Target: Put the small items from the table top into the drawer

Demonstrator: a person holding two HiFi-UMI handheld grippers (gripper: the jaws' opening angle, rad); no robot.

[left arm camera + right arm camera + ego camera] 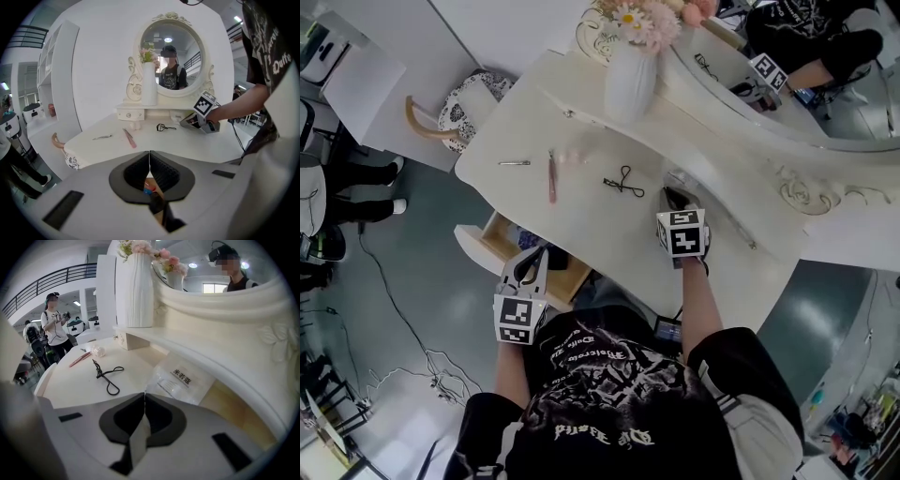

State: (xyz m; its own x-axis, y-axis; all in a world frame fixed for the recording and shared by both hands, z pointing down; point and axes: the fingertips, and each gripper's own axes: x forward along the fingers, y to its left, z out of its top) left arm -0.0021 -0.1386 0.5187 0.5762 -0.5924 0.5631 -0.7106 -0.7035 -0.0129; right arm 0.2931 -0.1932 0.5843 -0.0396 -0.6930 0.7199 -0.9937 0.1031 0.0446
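On the white dressing table [609, 239] lie a metal hair clip [514, 163], a pink stick-like tool [551, 178], a small pale puff [572, 157] and a black eyelash curler [623, 182]. My right gripper [144, 394] is shut on the corner of a clear labelled plastic packet [183, 378], which lies under the table's raised shelf. In the head view the right gripper [673, 195] rests on the table, right of the curler. My left gripper [536, 255] hangs shut and empty over the open wooden drawer [499, 239]. Small coloured items show below its jaws [149, 152].
A white vase of flowers [630, 80] and an oval mirror [769, 84] stand on the raised shelf at the back. A patterned stool [473, 98] is beyond the table's left end. Cables [431, 375] lie on the floor. A person [55, 329] stands far off.
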